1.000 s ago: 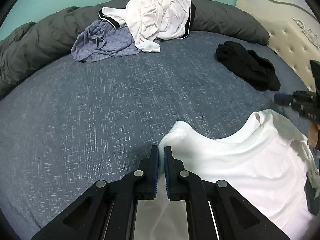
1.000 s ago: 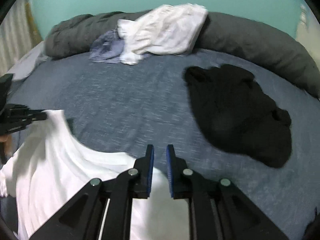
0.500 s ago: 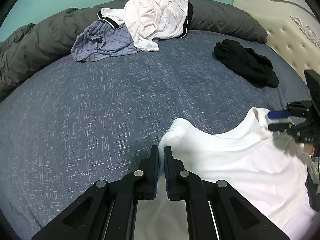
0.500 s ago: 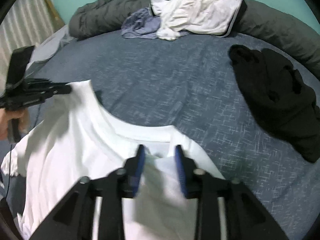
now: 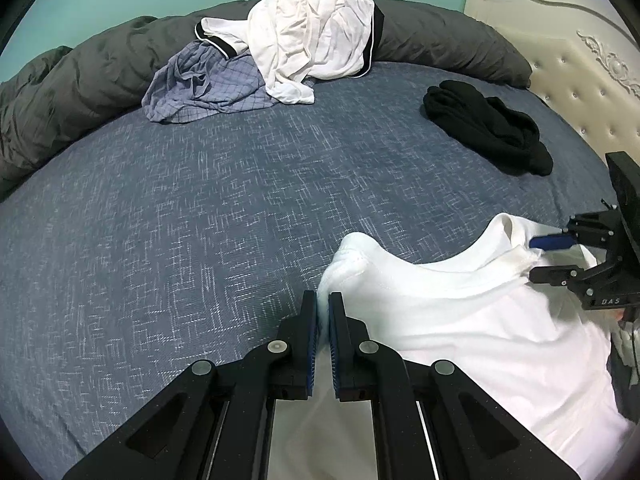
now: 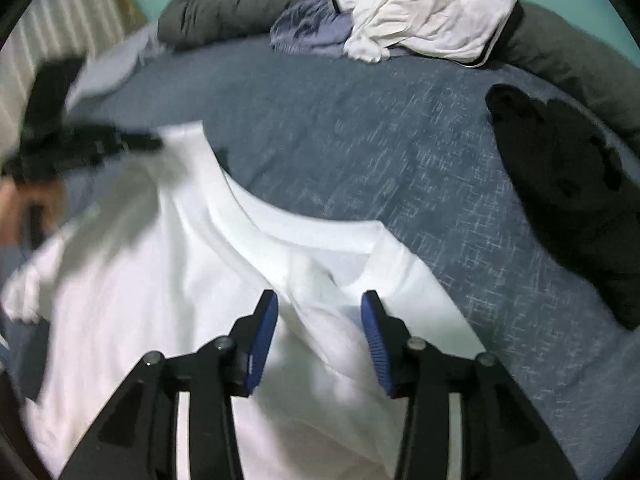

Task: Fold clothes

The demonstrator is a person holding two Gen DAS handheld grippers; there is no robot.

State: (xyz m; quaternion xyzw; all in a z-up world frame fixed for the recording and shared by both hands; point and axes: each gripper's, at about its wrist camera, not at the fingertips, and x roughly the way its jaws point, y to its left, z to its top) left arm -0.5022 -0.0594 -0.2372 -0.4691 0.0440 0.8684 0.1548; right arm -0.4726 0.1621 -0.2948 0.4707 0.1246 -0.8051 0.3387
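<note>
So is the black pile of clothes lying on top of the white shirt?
No, the black pile lies apart on the blue bed, away from the white shirt.

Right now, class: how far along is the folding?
Done: nothing folded. In hand: the white tee, left gripper shut on one shoulder, right gripper opening over the other. Left: that fold, the black garment and the pile.

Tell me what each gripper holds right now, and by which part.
Left gripper: shut on the white T-shirt at its shoulder. Right gripper: opening, holding nothing; the other shoulder lies between its fingers.
</note>
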